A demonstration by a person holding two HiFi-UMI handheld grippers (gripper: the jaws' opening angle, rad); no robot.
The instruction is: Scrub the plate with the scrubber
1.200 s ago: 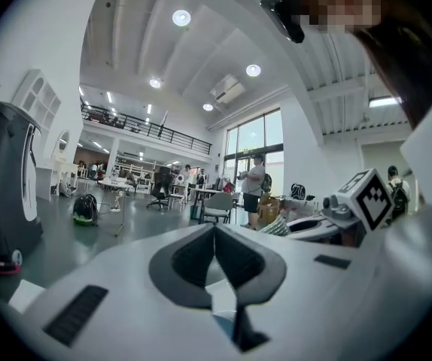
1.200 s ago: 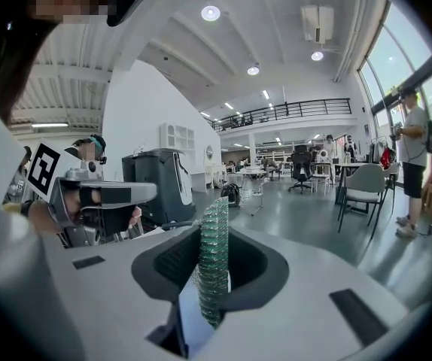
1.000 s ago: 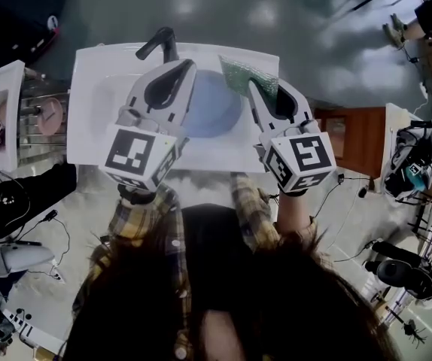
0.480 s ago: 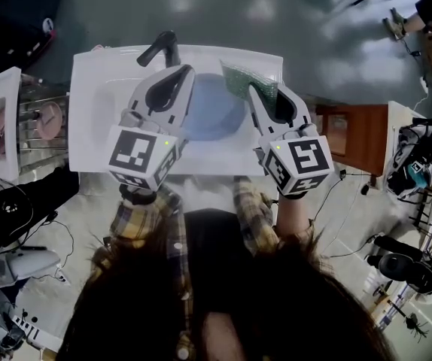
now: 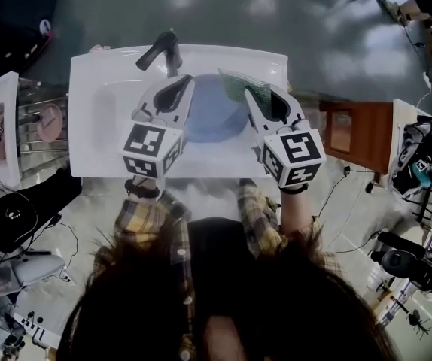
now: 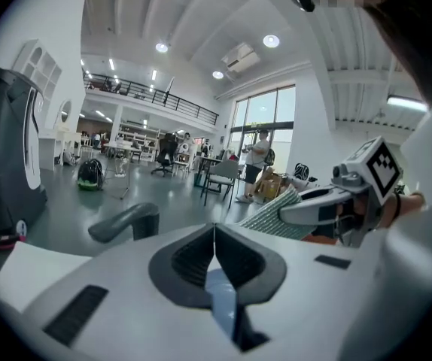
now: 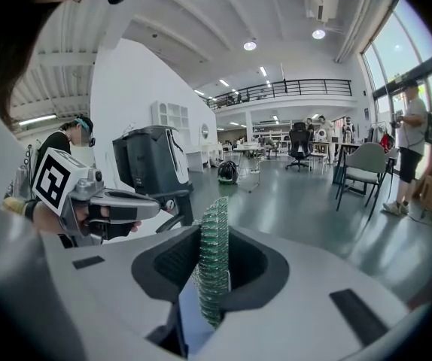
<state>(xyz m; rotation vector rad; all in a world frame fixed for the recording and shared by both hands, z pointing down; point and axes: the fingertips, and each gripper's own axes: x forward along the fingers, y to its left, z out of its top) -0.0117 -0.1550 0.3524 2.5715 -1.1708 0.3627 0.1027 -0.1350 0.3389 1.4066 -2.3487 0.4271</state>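
Note:
A round blue plate (image 5: 216, 113) lies in the basin of a white sink (image 5: 95, 104). My left gripper (image 5: 191, 81) hovers over the plate's left rim. Its jaws meet with nothing between them (image 6: 214, 228), and the plate's blue (image 6: 220, 299) shows below through the gap. My right gripper (image 5: 248, 90) is over the plate's right rim, shut on a green mesh scrubber (image 5: 238, 83). The scrubber stands upright between the pads (image 7: 214, 256), and its end sticks out past the fingertips. Each gripper shows in the other's view, the scrubber-holding one (image 6: 306, 213) and the bare one (image 7: 152, 210).
A dark faucet (image 5: 159, 47) rises at the sink's back edge, just beyond my left gripper. A wire rack (image 5: 39, 119) stands left of the sink and a brown cabinet (image 5: 351, 134) right of it. Cables and gear lie on the floor around me.
Both grippers have sunk toward the sink and look smaller in the head view. The scrubber came down with the right one. The plate has stayed in the basin.

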